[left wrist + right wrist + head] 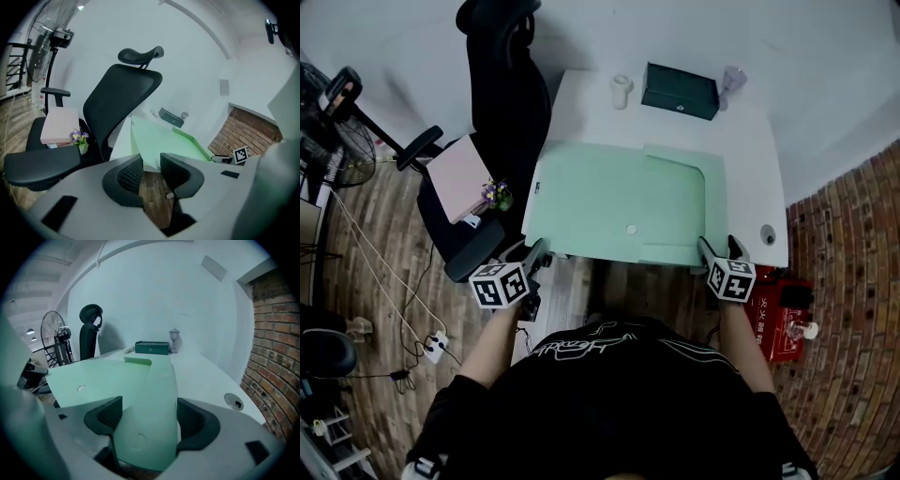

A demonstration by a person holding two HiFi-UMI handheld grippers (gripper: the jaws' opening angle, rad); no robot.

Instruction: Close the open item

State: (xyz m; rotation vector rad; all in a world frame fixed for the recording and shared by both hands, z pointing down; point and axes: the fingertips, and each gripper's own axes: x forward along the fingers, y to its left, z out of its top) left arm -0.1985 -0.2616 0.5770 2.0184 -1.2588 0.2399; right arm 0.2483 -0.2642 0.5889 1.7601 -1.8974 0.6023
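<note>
folder (117, 376) flap between wide jaws of right gripper (149, 416); left gripper (151, 164) narrowly apart, beside its corner.

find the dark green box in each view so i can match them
Head view: dark green box, top centre.
Left gripper view: small, mid-frame.
Right gripper view: mid-frame, slightly above centre.
Shared landmark: the pale green folder lies nearer the camera than the box in all three.
</note>
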